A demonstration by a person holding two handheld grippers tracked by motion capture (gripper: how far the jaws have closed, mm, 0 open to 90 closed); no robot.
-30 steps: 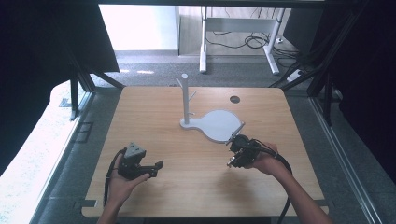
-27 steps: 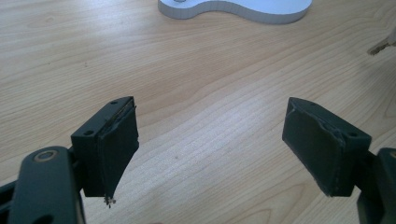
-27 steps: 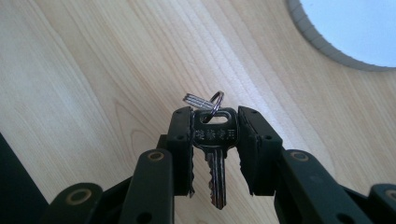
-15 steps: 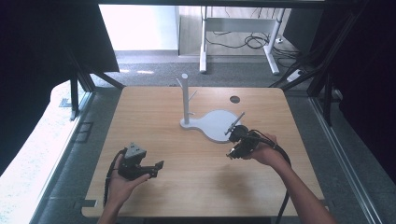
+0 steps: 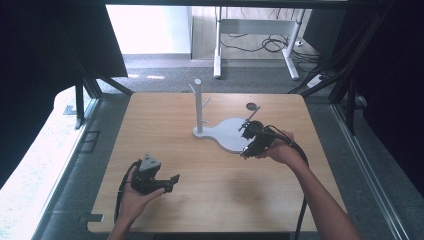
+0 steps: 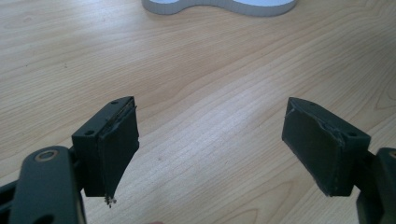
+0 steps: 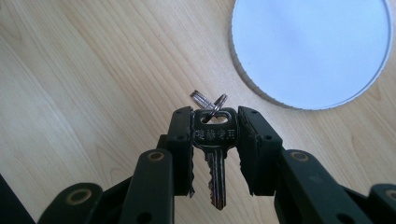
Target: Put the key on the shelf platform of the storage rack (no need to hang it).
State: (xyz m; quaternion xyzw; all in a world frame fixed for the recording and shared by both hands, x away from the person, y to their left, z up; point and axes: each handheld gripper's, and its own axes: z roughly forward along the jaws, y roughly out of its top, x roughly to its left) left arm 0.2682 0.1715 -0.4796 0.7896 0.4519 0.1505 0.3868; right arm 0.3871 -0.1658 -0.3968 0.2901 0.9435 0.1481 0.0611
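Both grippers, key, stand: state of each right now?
Left gripper: open, nothing held, above bare wood.
Right gripper: shut on key.
Key: clamped by its head, blade pointing back toward the hand, rings on top.
White stand: upright on table, pegs bare.

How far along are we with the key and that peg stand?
Done: the right gripper is shut on the key, lifted off the wooden table.
In hand: it hangs beside the white stand.
Probably left: hanging the key rings on a peg. The left gripper is open, idle.
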